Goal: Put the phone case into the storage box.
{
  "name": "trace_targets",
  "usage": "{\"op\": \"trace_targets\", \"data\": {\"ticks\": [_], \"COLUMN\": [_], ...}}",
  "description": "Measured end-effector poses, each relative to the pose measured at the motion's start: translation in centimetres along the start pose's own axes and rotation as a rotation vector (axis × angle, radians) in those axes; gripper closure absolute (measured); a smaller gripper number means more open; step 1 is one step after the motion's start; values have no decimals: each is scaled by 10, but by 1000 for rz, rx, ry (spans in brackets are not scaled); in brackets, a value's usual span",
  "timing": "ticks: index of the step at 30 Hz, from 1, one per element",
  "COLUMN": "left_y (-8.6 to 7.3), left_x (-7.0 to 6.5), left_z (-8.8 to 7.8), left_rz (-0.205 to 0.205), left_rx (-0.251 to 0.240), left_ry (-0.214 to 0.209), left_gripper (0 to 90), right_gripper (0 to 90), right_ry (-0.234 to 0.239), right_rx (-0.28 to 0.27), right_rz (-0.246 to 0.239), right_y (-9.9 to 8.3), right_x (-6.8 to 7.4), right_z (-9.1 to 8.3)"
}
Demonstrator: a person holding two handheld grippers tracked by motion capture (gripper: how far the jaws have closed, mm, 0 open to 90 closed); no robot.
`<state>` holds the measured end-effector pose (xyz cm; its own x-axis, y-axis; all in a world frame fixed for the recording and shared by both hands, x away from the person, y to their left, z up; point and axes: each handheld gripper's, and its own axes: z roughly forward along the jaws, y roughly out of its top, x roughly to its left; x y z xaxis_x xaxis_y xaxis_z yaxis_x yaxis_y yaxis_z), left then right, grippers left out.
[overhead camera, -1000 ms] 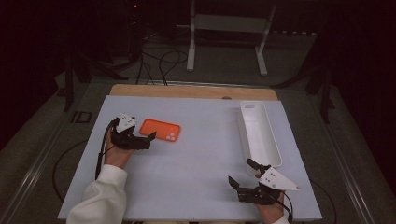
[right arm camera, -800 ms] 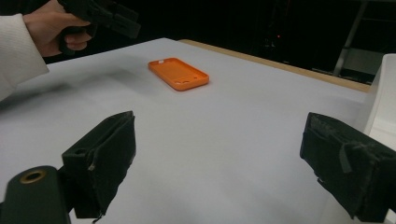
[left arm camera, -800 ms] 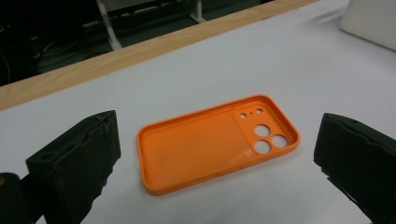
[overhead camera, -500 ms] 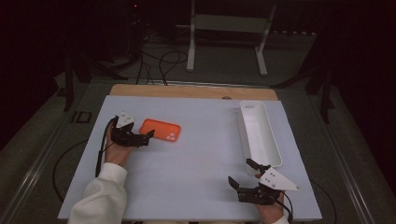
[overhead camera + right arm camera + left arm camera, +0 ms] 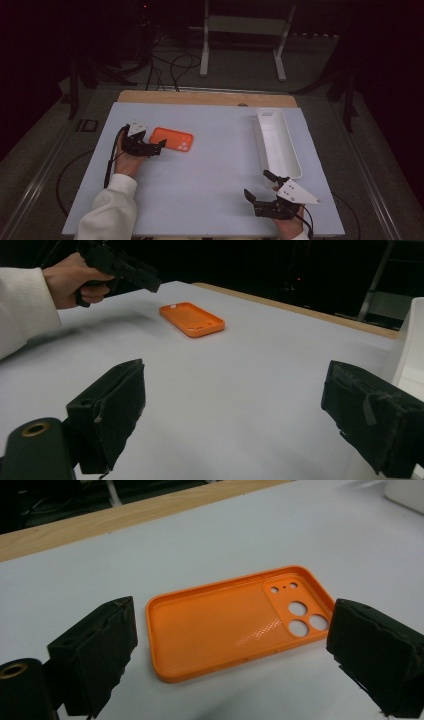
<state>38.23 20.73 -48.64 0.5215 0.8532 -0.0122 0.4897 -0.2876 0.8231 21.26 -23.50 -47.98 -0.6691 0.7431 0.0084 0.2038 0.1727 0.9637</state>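
An orange phone case [image 5: 171, 139] lies hollow side up on the white table top, left of centre. My left gripper [image 5: 156, 148] sits just left of it, pointing at its near end. In the left gripper view the case [image 5: 235, 622] lies on the table a little ahead of the two black jaws. The left gripper [image 5: 232, 645] is open; its jaws have just been closing a little and touch nothing. My right gripper [image 5: 256, 183] rests open near the front right edge, far from the case [image 5: 192, 319], with nothing between its fingers.
A long white tray [image 5: 277, 145] stands along the right side, just beyond the right gripper. A wooden strip [image 5: 200, 97] borders the table's far edge. A white-sleeved hand [image 5: 70, 280] holds the left gripper [image 5: 120, 265]. Cables and a metal stand lie on the dark floor behind.
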Motion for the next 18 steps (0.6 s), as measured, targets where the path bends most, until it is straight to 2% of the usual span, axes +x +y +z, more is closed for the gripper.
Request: {"op": "trace_targets", "data": {"ticks": [8,11,12,13,18], "left_y": [1,2,2,2,1], "left_x": [2,2,2,2,5], "left_z": [6,9,10,10,15], "left_rz": [-10,-9,-6,-7,-22], "left_rx": [5,8,10,10,15], "left_ry": [26,40,37,36,23], "left_gripper": [158,249,327,327,530], "right_gripper": [105,105,105,105,105], "right_ry": [-1,0,1,1,3], "right_rx": [-1,-2,-1,-1,-1], "right_rz": [4,3,6,6,5], "right_y": [0,0,0,0,0], "right_x": [0,0,0,0,0], "right_z": [0,0,0,0,0]}}
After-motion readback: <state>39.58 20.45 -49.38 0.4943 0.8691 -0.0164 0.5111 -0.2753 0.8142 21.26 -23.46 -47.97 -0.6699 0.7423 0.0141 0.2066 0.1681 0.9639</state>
